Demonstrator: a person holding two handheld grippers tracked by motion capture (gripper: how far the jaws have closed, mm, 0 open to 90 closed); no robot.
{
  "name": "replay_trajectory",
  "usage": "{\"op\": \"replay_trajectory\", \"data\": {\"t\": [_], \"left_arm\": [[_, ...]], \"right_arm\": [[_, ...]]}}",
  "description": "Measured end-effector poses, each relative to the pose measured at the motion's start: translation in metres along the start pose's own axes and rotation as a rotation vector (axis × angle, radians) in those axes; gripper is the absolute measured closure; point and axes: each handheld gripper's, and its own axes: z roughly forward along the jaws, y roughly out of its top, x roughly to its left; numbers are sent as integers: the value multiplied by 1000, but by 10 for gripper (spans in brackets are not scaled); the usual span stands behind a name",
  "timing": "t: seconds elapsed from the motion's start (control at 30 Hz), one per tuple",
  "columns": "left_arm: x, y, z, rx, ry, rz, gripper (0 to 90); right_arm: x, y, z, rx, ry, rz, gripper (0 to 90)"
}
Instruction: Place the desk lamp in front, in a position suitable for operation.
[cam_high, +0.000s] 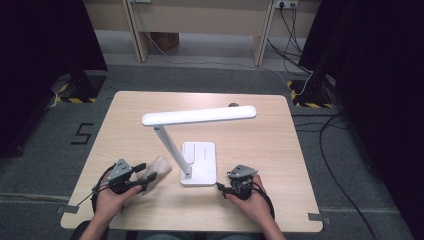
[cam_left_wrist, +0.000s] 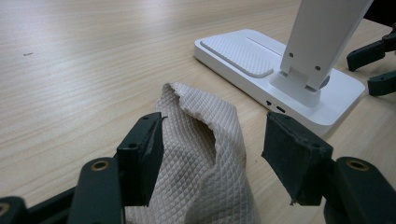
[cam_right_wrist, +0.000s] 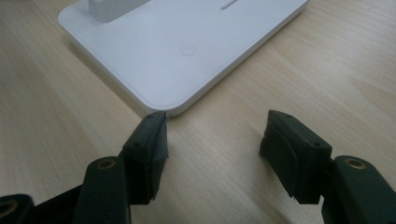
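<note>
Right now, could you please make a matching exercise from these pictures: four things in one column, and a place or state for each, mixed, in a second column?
Things
1. cloth
2. lamp base
3. lamp head
4. right tool

Places or states
A. long white bar, raised over the table
B. open, jaws apart at the corner of the base
C. beige, between the open jaws of the left tool
D. flat and white, on the table between both tools

Pairs: 1-C, 2-D, 3-A, 4-B
</note>
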Motion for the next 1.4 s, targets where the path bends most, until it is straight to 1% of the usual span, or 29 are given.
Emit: {"op": "replay_trajectory", "data": {"t": [0.17, 0.47, 0.57, 0.6, 0.67, 0.7, 0.77, 0.8, 0.83, 0.87, 1.0, 1.03, 1.07, 1.1, 1.13, 1.17, 1.2, 1.27, 1.33, 1.4], "left_arm": [[1, 1, 0, -4, 4, -6, 375], [-1, 1, 0, -1, 1, 1, 375], [-2, 1, 0, 4, 6, 22, 373], [-3, 1, 1, 21, 4, 35, 371], [-4, 1, 2, 24, 0, 40, 369], [-6, 1, 3, 42, -4, 50, 366], [-7, 1, 2, 45, -6, 51, 363], [-9, 1, 1, 51, -4, 59, 363], [-12, 4, -1, 54, 9, 84, 361], [-12, 4, -1, 54, 9, 84, 360], [-16, 14, -3, 38, 16, 117, 361], [-16, 19, -1, 56, 21, 141, 366], [-16, 20, 2, 64, 32, 143, 372], [-16, 20, 2, 64, 32, 143, 379], [-16, 20, 5, 75, 37, 134, 379], [-14, 18, 10, 104, 42, 107, 392], [-14, 18, 10, 104, 42, 107, 402], [-12, 15, 14, 121, 46, 75, 429], [-11, 15, 15, 123, 46, 74, 443], [-9, 13, 15, 131, 58, 79, 460]], "right_arm": [[0, 0, 0, 1, 0, -1, 405], [0, 0, 0, 0, 1, -2, 402], [0, 0, 0, 0, 1, -1, 400], [0, 0, 0, 0, 1, -1, 399], [0, 1, 1, 1, 1, 0, 399], [0, 1, 1, 0, 1, 0, 399], [0, 1, 0, 3, -3, -3, 398], [0, 1, 0, 3, -3, -3, 398], [0, 0, 1, 2, -3, -4, 398], [0, 1, 1, 2, -2, -4, 398], [0, 1, 1, 1, -2, -1, 397], [0, 1, 1, 1, -2, 0, 398], [0, 1, 1, 0, -2, 0, 397], [0, 1, 1, 0, -2, 0, 397], [0, 1, 1, 0, -2, 1, 397], [0, 1, 1, 1, -1, 0, 397], [0, 1, 1, 1, -1, 0, 397], [0, 1, 1, 2, -2, 0, 397], [0, 1, 1, 2, -2, 0, 397], [0, 1, 1, 2, -2, 0, 397]]}}
